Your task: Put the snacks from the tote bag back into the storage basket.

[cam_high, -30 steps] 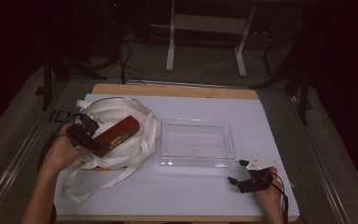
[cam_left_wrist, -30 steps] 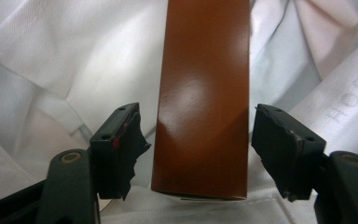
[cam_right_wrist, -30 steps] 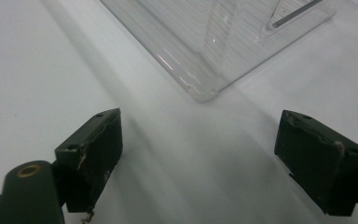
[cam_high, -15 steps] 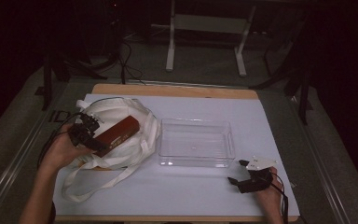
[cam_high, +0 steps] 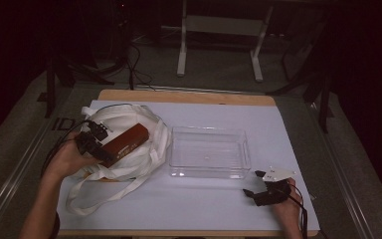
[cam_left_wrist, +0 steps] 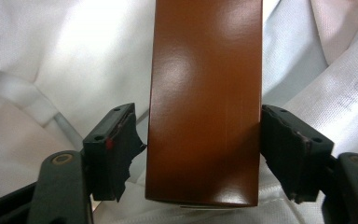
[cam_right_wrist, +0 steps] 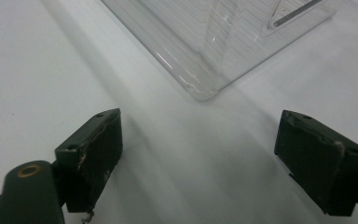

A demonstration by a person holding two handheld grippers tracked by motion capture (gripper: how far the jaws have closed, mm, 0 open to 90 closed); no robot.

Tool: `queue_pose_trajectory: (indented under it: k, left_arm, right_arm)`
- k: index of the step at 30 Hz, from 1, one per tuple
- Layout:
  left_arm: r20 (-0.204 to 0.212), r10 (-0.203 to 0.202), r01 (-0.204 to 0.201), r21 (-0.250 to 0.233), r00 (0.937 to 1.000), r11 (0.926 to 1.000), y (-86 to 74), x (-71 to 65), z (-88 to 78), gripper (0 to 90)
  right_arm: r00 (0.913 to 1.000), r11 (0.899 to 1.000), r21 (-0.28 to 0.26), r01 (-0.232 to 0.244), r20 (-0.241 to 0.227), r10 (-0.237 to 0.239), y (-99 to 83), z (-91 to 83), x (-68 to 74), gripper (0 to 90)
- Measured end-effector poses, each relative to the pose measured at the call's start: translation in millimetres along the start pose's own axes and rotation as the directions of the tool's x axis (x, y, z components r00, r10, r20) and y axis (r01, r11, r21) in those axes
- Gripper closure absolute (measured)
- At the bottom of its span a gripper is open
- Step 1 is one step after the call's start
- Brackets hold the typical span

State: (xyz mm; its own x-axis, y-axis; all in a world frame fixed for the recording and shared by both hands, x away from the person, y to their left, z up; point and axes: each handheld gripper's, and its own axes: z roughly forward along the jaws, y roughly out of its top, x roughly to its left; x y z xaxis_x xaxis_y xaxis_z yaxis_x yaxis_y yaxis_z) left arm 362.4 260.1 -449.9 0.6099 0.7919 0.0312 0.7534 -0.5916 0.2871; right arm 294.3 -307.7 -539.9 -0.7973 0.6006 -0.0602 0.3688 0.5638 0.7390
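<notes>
Worktop [cam_high: 194, 209] under a white sheet. White cloth bag [cam_high: 129, 164] bunched at its left. Clear plastic tray [cam_high: 210, 152] at centre, just beside the bag. Brown box [cam_high: 125, 143] lies on the bag, one end between the jaws of my left hand-held gripper [cam_high: 99, 144]. In the left gripper view, the box [cam_left_wrist: 205, 107] touches one jaw, with a slim gap at the other; the jaws have just been closing. My right hand-held gripper [cam_high: 261, 185] sits near the tray's corner [cam_right_wrist: 200, 88], jaws wide, holding nothing.
</notes>
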Motion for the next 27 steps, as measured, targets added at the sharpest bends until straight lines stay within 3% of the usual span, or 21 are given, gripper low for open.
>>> queue_pose_trajectory:
  k: [11,27]
  left_arm:
    - [0.026,0.003,-0.004,0.059,0.9996,0.9982,2.1,3.1,3.2,35.4]
    - [0.033,0.010,-0.015,0.136,0.9994,0.9906,8.0,4.4,13.6,35.3]
  right_arm:
    - [1.0000,1.000,0.002,0.001,0.001,-0.001,0.1,0.1,0.2,15.2]
    - [1.0000,1.000,0.002,0.003,0.003,-0.003,0.1,0.2,0.5,15.2]
